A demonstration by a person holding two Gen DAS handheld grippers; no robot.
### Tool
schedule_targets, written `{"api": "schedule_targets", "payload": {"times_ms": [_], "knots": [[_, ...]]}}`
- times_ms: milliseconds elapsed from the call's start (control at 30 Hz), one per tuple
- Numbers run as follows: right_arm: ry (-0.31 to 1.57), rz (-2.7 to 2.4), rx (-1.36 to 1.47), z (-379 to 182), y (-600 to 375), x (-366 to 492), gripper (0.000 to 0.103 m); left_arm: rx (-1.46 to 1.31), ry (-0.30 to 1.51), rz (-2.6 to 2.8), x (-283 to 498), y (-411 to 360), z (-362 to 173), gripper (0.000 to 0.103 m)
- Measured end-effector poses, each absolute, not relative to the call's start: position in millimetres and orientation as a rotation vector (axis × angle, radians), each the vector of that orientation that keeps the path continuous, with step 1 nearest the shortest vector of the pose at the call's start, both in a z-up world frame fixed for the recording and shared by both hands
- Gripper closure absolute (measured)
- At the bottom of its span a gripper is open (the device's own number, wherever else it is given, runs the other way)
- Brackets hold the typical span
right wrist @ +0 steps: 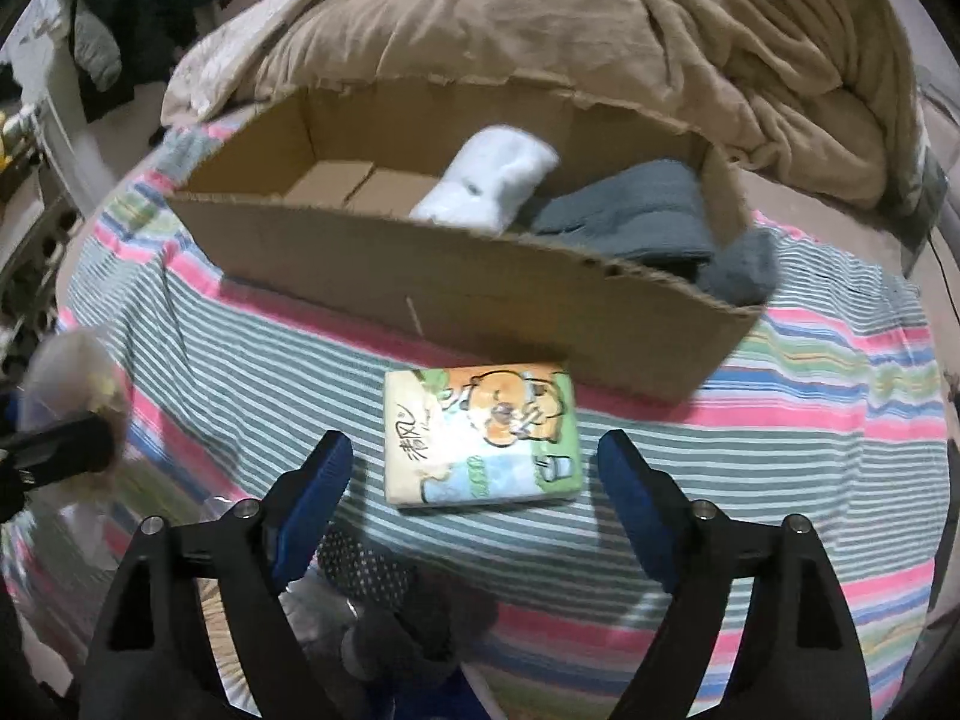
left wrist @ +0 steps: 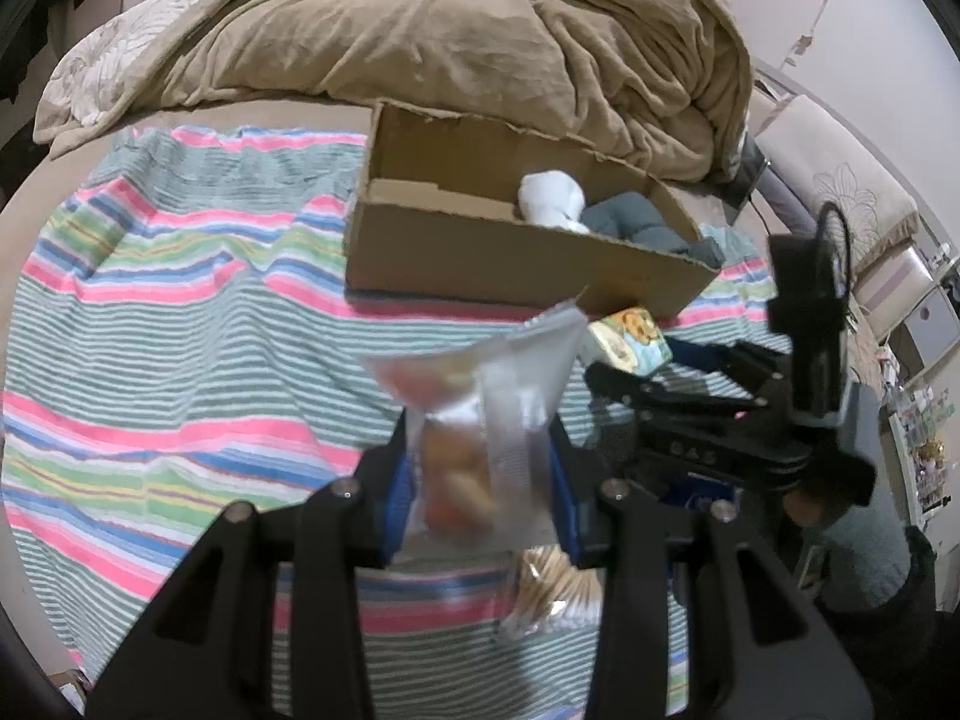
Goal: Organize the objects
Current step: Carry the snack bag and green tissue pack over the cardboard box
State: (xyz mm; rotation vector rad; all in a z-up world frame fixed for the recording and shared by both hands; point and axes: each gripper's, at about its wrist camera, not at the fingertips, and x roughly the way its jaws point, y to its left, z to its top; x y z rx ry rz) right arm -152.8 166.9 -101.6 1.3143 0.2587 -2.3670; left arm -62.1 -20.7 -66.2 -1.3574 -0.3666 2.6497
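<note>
A: What do we hold, relative to the open brown cardboard box (left wrist: 528, 252)?

B: Our left gripper (left wrist: 480, 480) is clenched on a clear plastic snack bag (left wrist: 480, 414), lifted in front of the box's near wall. Our right gripper (right wrist: 474, 480) is spread wide, empty, straddling a flat cartoon-printed tissue pack (right wrist: 483, 435) lying just in front of that wall on the striped towel (right wrist: 810, 420).

A: What's inside the box?

B: A rolled white cloth (right wrist: 489, 177) and folded grey cloth (right wrist: 630, 219), toward its right end.

A: So how should we proceed?

B: We'd carry the bag over the wall to the bare left end, releasing low.
</note>
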Motion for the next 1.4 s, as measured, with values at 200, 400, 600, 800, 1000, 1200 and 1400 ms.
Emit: {"api": "schedule_targets", "payload": {"times_ms": [200,400,600,800,1000,1200,1400], "knots": [[0.231,-2.344,1.278,-90,169,-145,0.036,-1.324,-0.337,2.675,-68,-25,-56,0.063],[0.171,-2.311,1.211,-59,169,-136,0.036,-1.273,-0.31,2.689,-78,-25,-43,0.063],[0.14,-2.322,1.098,-19,165,-133,0.036,-1.234,-0.297,2.718,-97,-36,-29,0.063],[0.113,-2.349,1.066,-1,163,-148,0.036,-1.202,-0.236,2.724,-121,-39,-19,0.063],[0.113,-2.381,1.045,11,158,-158,0.036,-1.194,-0.214,2.723,-144,-41,-17,0.063],[0.099,-2.401,1.036,13,153,-170,0.036,-1.197,-0.222,2.708,-160,-40,-21,0.063],[0.086,-2.409,1.045,10,150,-184,0.036,-1.211,-0.212,2.683,-179,-38,-29,0.063]]}}
